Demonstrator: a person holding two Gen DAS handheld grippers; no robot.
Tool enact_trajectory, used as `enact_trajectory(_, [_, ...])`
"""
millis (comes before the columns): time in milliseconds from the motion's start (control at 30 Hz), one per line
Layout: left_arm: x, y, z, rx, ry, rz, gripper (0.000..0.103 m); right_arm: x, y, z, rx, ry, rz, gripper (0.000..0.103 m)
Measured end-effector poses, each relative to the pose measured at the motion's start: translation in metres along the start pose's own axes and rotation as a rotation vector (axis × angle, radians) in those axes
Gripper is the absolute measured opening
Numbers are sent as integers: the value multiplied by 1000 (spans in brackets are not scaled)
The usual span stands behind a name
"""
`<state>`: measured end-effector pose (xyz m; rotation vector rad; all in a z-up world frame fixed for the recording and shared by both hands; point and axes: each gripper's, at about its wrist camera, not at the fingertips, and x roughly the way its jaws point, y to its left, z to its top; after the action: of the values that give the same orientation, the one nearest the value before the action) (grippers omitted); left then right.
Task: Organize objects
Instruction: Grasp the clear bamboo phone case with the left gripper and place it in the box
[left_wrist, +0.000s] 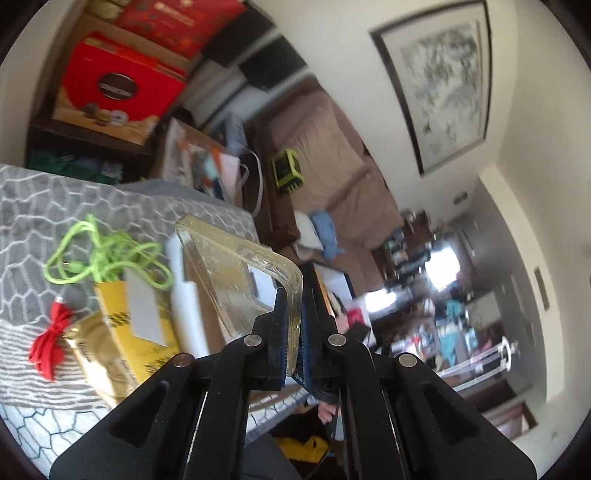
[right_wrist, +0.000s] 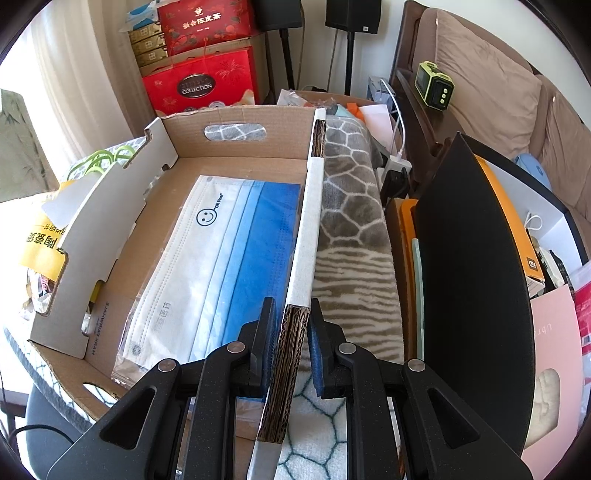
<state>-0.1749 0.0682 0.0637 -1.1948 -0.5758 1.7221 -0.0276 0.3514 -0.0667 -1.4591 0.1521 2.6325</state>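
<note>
Pinched by one corner in the left gripper, the clear phone case should be kept level – lowered gently into the cardboard box, whose wall is clamped by the right gripper

Far shelves blurred; phone case hides cardboard box interior.

- The left wrist view looks along its gripper's fingers, tilted and rolled, off the patterned blanket toward sofa and wall.
- The right wrist view looks steeply down, close, into the cardboard box.
- Both views catch the red gift box, the green cable and the sofa.
</note>
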Motion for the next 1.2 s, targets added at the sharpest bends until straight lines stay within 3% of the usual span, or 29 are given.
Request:
enact_trajectory(333, [74, -18, -16, 48, 208, -15, 5, 1, -1, 0, 4, 3, 6, 15])
enact_trajectory(467, [99, -18, -22, 65, 286, 15, 5, 1, -1, 0, 6, 3, 7, 15])
enact_trajectory(767, [124, -17, -26, 154, 418, 57, 7, 2, 0, 0, 4, 5, 5, 16])
enact_trajectory(833, [126, -20, -24, 203, 441, 91, 9, 2, 0, 0, 4, 5, 4, 16])
enact_trajectory(1033, [138, -23, -20, 306, 440, 348, 22, 2, 0, 1, 5, 5, 4, 16])
enact_trajectory(1200, [146, -17, -21, 362, 429, 413, 28, 2, 0, 1, 5, 5, 6, 16])
